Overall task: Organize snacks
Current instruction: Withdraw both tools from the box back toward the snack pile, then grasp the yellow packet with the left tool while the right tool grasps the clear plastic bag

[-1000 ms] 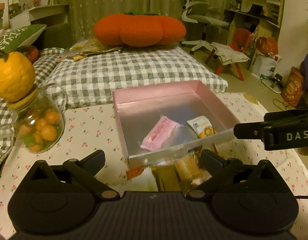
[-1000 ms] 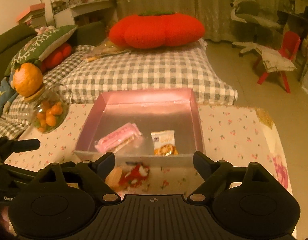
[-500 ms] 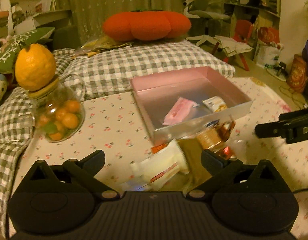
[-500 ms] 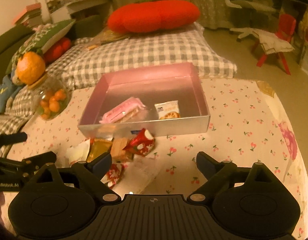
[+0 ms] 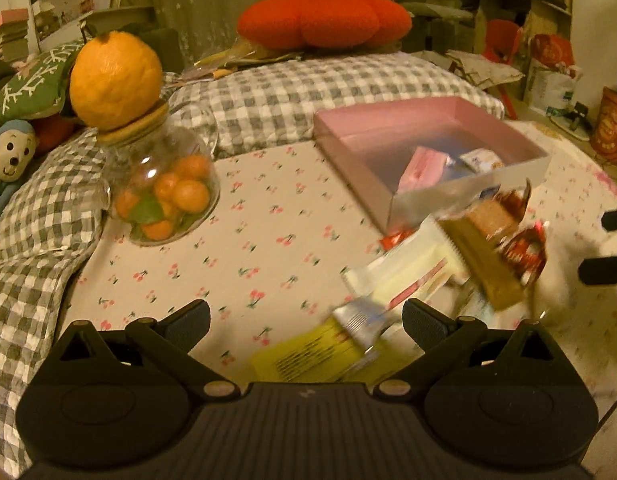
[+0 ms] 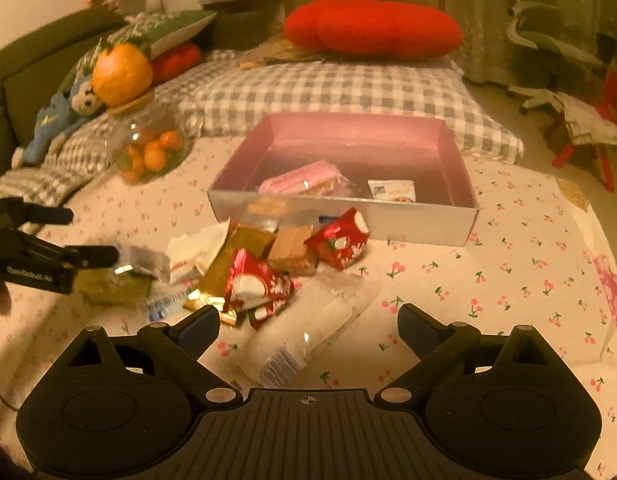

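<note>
A pink box (image 6: 464, 216) (image 5: 464, 188) sits on the cherry-print table and holds a pink packet (image 6: 296, 178) and a small white cookie packet (image 6: 392, 190). Loose snacks lie in a heap in front of it: red wrappers (image 6: 338, 242), a brown cracker pack (image 6: 290, 248), a gold pack (image 5: 484, 268), a white pack (image 5: 404, 276), a yellow pack (image 5: 308, 356) and a clear white bag (image 6: 308, 332). My left gripper (image 5: 304, 320) is open and empty over the heap's left end. My right gripper (image 6: 308, 322) is open and empty above the clear bag.
A glass jar of small oranges (image 5: 160, 192) with a big citrus fruit (image 5: 114, 78) on its lid stands at the table's left. A checked cushion (image 6: 328, 88) and red pumpkin pillow (image 6: 372, 28) lie behind the box. A monkey toy (image 5: 8, 160) sits far left.
Both grippers have pulled back and up from the box. The snack heap in front of the box has come into full view. Both stay open and empty.
</note>
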Motion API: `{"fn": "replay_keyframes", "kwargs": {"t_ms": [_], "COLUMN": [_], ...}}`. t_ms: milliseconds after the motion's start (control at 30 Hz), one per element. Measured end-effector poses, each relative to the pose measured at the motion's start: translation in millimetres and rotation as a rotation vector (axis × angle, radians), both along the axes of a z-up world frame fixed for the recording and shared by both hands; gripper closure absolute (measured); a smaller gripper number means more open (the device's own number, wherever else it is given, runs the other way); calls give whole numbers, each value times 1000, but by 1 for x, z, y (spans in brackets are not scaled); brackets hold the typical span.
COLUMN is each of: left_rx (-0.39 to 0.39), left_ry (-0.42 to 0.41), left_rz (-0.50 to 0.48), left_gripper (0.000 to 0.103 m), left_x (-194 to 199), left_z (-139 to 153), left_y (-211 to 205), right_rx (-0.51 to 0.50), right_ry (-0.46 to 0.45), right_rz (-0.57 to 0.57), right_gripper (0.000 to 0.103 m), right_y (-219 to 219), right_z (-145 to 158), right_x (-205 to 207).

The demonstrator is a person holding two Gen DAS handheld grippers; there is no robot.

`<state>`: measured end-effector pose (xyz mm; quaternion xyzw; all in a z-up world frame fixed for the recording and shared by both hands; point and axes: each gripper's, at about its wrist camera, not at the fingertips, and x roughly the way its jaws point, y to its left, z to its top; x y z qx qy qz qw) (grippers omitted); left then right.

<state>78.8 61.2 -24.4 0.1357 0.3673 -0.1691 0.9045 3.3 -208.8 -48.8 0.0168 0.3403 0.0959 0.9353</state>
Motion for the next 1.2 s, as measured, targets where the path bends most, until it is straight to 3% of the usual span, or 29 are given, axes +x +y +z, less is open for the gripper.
{"fn": "replay_keyframes", "kwargs": {"t_ms": [433, 733, 1200], "left_rx": [-82, -41, -5], "left_ry": [120, 173, 224], "left_rz": [-174, -245, -326], "left_gripper": [1, 1, 1], "left_x": [6, 9, -5], "left_z": [-26, -39, -39], "left_y": [25, 15, 14], "right_rx": [-54, -109, -90], "right_ry": [42, 78, 89], "right_rz": [37, 7, -97], "right_gripper": [6, 6, 3], "right_y": [25, 33, -11], "right_z": [-23, -42, -46], "right_x": [13, 29, 23]}}
